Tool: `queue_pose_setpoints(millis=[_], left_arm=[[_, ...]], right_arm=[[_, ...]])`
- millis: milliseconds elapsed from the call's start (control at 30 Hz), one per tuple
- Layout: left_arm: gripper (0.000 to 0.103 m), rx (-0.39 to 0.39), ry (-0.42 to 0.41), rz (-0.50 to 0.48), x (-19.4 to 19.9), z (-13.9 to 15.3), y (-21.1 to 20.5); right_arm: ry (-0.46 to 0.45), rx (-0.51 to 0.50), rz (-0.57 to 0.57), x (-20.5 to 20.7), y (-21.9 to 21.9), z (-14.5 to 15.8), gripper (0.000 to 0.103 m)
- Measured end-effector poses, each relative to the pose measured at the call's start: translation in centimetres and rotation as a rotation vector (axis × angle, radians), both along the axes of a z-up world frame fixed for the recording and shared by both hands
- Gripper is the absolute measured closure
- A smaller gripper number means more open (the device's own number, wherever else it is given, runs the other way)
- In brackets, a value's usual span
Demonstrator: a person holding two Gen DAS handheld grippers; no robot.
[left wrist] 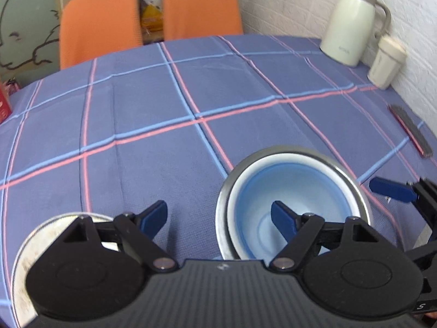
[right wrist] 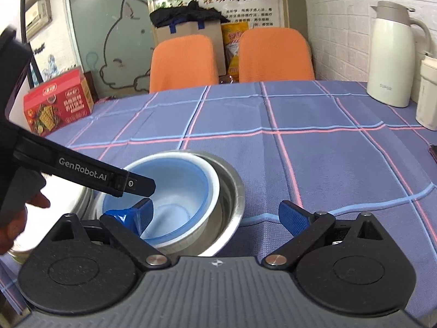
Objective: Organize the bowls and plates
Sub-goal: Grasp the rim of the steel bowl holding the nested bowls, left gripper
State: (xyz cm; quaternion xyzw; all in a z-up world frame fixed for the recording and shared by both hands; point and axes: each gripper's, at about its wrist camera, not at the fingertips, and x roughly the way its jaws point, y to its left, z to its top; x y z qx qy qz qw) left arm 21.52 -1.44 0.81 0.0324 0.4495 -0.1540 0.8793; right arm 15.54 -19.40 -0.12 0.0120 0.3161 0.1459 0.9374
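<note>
At lower centre, the blue plastic bowl (right wrist: pixel 174 196) is nested in the steel bowl (right wrist: pixel 229 191) for stacking; the left gripper (left wrist: pixel 218 216) and right gripper (right wrist: pixel 215 216) are spread, nothing grasped.

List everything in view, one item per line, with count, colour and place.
Steel bowl: one, silver, near table edge.
Blue-and-white bowl: one, nested inside the steel bowl.
Plate: one, white, left of the bowls.
Tablecloth: one, blue plaid.
Chairs: two, orange, beyond the table.
Thermos jug: one, cream, far right by the wall.
Cup: one, cream, beside the jug.
Cracker box: one, red, far left.
Left gripper: jaws open, over the bowls.
Right gripper: jaws open.
</note>
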Motion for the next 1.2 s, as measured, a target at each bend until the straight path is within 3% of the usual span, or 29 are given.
queue_pose_setpoints(millis=[200, 367, 400, 467, 733, 867, 1033, 1200], left_arm=[[0.022, 0.065, 0.030, -0.050, 1.9, -1.4, -1.1], [0.019, -0.008, 0.062, -0.077, 2.7, -1.9, -1.0], [0.016, -0.008, 0.062, -0.084, 2.8, -2.0, -1.1], [0.001, 0.003, 0.051, -0.082, 2.8, -2.2, -1.1], [0.001, 0.004, 0.037, -0.096, 3.1, -2.5, -0.7], [0.001, 0.037, 0.043, -0.098, 3.0, -2.5, -0.7], [0.001, -0.004, 0.052, -0.117, 2.8, -2.4, -0.5], [0.014, -0.087, 0.013, -0.128, 2.2, -2.3, -0.5]], right_arm=[[0.051, -0.084, 0.008, 2.0, 0.8, -0.9, 0.017], [0.130, -0.072, 0.025, 3.2, 1.2, -1.8, 0.014], [0.127, -0.070, 0.016, 3.2, 1.3, -1.9, 0.015], [0.127, -0.076, -0.009, 3.1, 1.7, -2.0, 0.014], [0.079, -0.055, -0.055, 2.2, 2.0, -2.5, 0.013], [0.129, -0.040, -0.063, 2.4, 1.9, -1.6, 0.015], [0.121, -0.028, -0.046, 1.8, 1.9, -1.5, 0.015], [0.068, -0.042, -0.031, 1.7, 3.2, -2.4, 0.017]])
